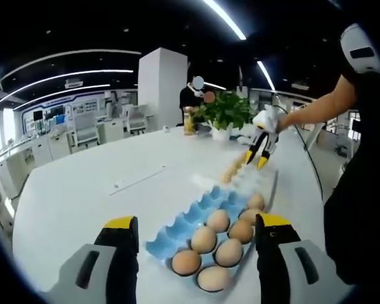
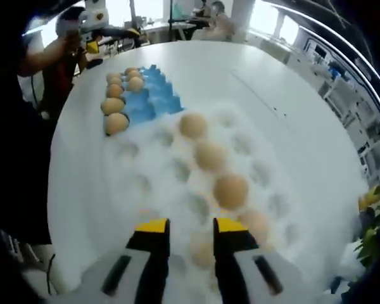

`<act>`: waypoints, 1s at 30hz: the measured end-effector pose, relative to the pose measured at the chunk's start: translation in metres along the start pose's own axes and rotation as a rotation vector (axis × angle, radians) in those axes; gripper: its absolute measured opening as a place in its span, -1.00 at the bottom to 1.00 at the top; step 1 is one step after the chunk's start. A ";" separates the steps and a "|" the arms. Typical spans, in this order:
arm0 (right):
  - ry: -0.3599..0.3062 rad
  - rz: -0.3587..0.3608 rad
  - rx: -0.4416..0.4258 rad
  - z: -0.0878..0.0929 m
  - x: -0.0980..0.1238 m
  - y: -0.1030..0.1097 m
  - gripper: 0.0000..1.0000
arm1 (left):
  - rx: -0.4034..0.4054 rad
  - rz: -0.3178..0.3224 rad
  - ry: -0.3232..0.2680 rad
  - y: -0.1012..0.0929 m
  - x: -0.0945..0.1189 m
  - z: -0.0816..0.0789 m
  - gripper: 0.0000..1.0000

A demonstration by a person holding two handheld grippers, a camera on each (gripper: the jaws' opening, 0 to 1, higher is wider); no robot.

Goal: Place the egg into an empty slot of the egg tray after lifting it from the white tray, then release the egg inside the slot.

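White table [image 1: 82, 190], left jaws wide, empty

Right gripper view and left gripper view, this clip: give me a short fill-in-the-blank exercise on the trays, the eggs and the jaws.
1. The moulded egg tray beside the white moulded tray is coloured ____.
2. The brown eggs in the white tray lie in a single ____.
3. The right gripper hangs over the white tray with its yellow-tipped jaws holding ____.
4. The left gripper has its jaws spread ____.

Missing words: blue; row; nothing; open
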State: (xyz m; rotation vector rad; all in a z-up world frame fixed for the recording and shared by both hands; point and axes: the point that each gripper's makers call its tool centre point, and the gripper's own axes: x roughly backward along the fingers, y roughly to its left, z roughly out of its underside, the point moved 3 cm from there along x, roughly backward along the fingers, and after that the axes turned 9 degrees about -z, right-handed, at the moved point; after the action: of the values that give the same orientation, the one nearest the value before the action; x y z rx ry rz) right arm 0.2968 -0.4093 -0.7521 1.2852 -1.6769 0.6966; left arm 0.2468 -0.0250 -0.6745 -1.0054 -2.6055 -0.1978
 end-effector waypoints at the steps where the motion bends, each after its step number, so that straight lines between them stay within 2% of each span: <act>1: 0.015 0.011 0.000 0.004 0.002 -0.003 -0.45 | -0.001 -0.001 0.001 0.000 0.000 0.000 0.53; 6: 0.062 0.028 -0.011 0.018 0.006 -0.011 -0.44 | 0.000 -0.004 -0.003 0.001 0.000 0.001 0.53; 9: 0.130 0.025 0.017 0.026 0.003 -0.010 -0.44 | -0.001 -0.004 -0.004 0.000 0.000 0.000 0.54; 12: 0.119 0.021 0.020 0.023 0.002 -0.009 -0.44 | -0.002 -0.006 -0.005 0.001 0.001 0.000 0.53; 14: 0.139 0.002 0.026 0.021 0.000 -0.011 -0.45 | -0.001 -0.007 -0.004 0.002 0.001 0.000 0.53; 18: 0.186 -0.043 -0.025 0.021 -0.003 -0.011 -0.45 | -0.002 -0.004 0.001 0.002 0.001 0.000 0.52; 20: 0.218 -0.066 -0.010 0.020 -0.005 -0.011 -0.45 | -0.004 -0.005 -0.001 0.002 0.001 -0.001 0.52; 25: 0.222 -0.083 -0.032 0.022 -0.005 -0.011 -0.45 | -0.005 -0.005 -0.003 0.003 -0.001 -0.003 0.52; 27: 0.230 -0.054 -0.086 0.021 -0.005 -0.012 -0.47 | -0.005 -0.004 -0.003 0.003 -0.001 -0.003 0.52; 30: 0.222 -0.039 -0.056 0.020 -0.001 -0.010 -0.49 | -0.002 -0.001 -0.005 0.002 -0.002 -0.003 0.52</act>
State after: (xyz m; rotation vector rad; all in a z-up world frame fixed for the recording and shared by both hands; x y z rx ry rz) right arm 0.3003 -0.4290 -0.7633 1.1539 -1.4776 0.7353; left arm 0.2503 -0.0248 -0.6726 -1.0066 -2.6108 -0.1989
